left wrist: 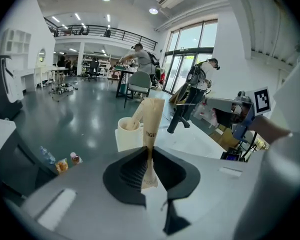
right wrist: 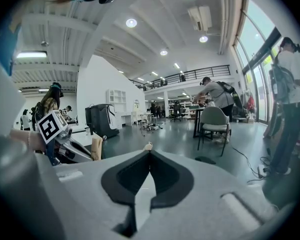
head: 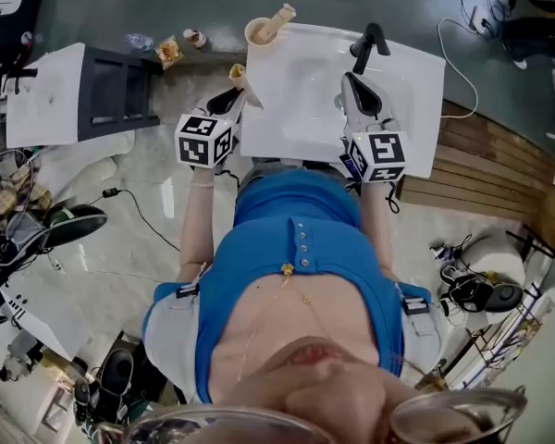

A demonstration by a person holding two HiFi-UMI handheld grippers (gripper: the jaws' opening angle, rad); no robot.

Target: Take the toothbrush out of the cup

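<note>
Left gripper (left wrist: 149,151) first: its jaws are clamped tight on a slim toothbrush in a beige paper sleeve (left wrist: 151,124), which stands upright between them, clear of the cup. From the head view that gripper (head: 233,95) sits at the left edge of the white rectangular sink basin (head: 305,100), with the wrapped brush (head: 239,75) poking up past the jaw tips. The small white round cup (head: 252,37) stands at the basin's far-left corner, well apart from the held brush (a second beige wrapped stick (head: 279,18) leans in it). In the left gripper view the cup (left wrist: 126,136) shows just behind and left of the brush.

Now the right gripper (right wrist: 149,156): jaws pressed together, nothing between them. It (head: 356,86) hovers over the basin's right side, just near the black lever faucet (head: 368,44).
</note>
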